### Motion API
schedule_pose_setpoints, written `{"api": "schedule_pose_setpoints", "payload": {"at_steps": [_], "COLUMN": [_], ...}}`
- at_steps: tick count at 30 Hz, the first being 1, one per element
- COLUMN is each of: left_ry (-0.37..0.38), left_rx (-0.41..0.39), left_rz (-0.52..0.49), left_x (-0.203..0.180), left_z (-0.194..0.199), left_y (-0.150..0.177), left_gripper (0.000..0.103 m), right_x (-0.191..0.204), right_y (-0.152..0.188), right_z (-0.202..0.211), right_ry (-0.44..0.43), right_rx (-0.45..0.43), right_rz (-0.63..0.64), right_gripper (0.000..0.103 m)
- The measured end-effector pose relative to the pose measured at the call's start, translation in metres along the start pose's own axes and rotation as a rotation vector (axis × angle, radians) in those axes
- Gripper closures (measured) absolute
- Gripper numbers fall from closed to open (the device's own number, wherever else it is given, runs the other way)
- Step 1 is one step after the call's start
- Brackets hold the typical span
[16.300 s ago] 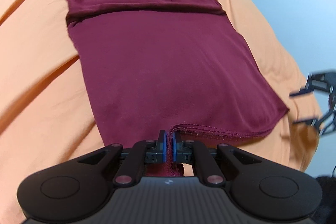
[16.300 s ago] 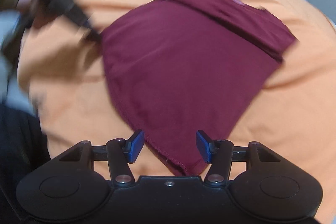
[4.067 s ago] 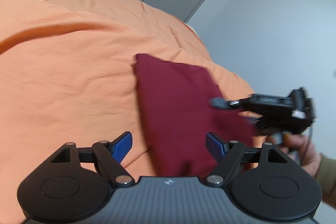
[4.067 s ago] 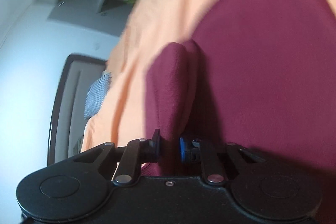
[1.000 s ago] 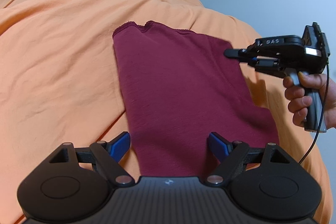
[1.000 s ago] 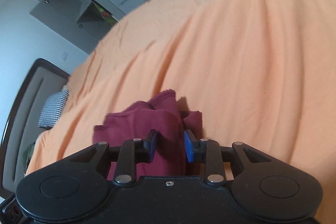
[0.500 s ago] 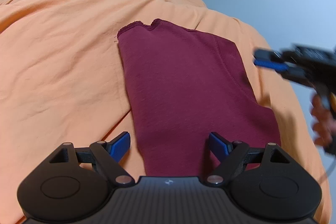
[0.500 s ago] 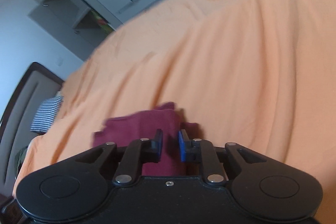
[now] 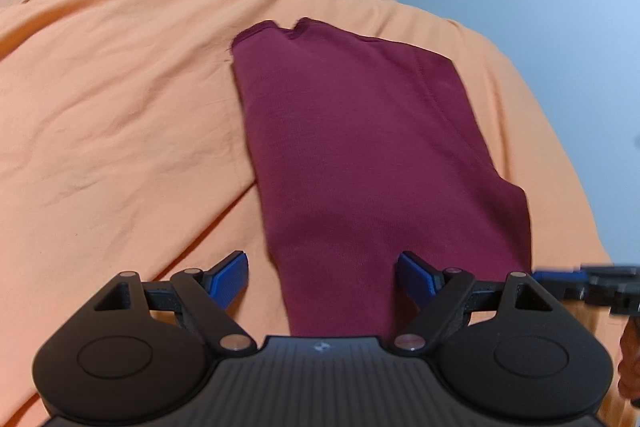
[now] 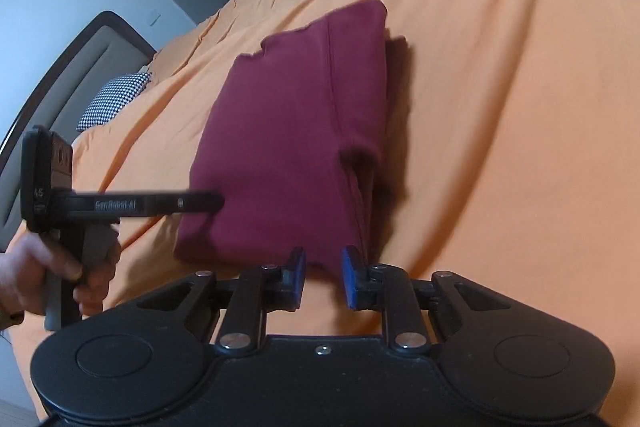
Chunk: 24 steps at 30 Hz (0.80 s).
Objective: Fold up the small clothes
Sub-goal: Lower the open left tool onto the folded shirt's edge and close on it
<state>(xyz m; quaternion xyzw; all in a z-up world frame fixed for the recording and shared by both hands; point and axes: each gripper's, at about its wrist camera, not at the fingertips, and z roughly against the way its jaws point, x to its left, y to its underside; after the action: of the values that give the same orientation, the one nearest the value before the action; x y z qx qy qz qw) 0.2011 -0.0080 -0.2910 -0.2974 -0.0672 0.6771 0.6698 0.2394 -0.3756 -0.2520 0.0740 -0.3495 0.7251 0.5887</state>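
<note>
The maroon garment [image 9: 360,147] is showing as matt knit cloth with a fine ribbed weave and stitched hems. The orange bedsheet [image 9: 120,107] is looking like soft, creased woven cotton. The left gripper [image 9: 322,277] is presenting matt black plastic, ridged housing, blue rubbery pads [image 9: 228,277] and dull metal pivot pins.

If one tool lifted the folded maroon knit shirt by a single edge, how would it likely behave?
The folded maroon knit shirt would probably droop and unfold: it is soft cloth, with loose layers showing along its right-hand edge in the right wrist view. It looks light, barely denting the orange bedsheet. Pushed, it would likely bunch rather than slide, since both surfaces are fabric.
</note>
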Motion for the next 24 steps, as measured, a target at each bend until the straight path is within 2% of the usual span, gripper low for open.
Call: {"api": "schedule_pose_setpoints", "payload": {"at_steps": [3,5,7,9,11,12,16,18,22,24], "left_ry": [-0.048,-0.068,-0.039,0.035,0.070,0.074,0.085,0.088,0.085,0.080], "left_rx": [0.093,0.086,0.061,0.010,-0.031,-0.049,-0.083,-0.077,-0.057,-0.049], "left_rz": [-0.083,-0.109,-0.061,0.015,0.068,0.084,0.140,0.166,0.198,0.191], "left_x": [-0.006,-0.006,-0.002,0.005,0.010,0.011,0.016,0.020,0.023,0.022], "left_z": [-0.011,-0.010,-0.001,0.011,0.018,0.020,0.012,0.003,-0.011,-0.017], "left_y": [0.011,0.019,0.019,0.015,0.009,0.005,-0.019,-0.027,-0.034,-0.034], "left_gripper": [0.015,0.015,0.016,0.016,0.016,0.016,0.016,0.016,0.017,0.017], "right_x": [0.001,0.001,-0.001,-0.002,-0.005,-0.007,-0.012,-0.012,-0.012,-0.014], "right_y": [0.001,-0.003,-0.004,-0.001,0.000,0.000,0.002,0.003,0.001,-0.006], "right_z": [0.012,0.011,0.012,0.019,0.025,0.027,0.033,0.036,0.040,0.037], "right_ry": [0.002,-0.003,-0.001,-0.009,-0.014,-0.016,-0.018,-0.019,-0.042,-0.042], "right_rx": [-0.055,-0.069,-0.079,-0.092,-0.107,-0.114,-0.132,-0.143,-0.178,-0.193], "right_rz": [-0.024,-0.056,-0.072,-0.079,-0.092,-0.103,-0.160,-0.172,-0.192,-0.195], "right_gripper": [0.070,0.069,0.069,0.069,0.066,0.064,0.063,0.062,0.051,0.050]}}
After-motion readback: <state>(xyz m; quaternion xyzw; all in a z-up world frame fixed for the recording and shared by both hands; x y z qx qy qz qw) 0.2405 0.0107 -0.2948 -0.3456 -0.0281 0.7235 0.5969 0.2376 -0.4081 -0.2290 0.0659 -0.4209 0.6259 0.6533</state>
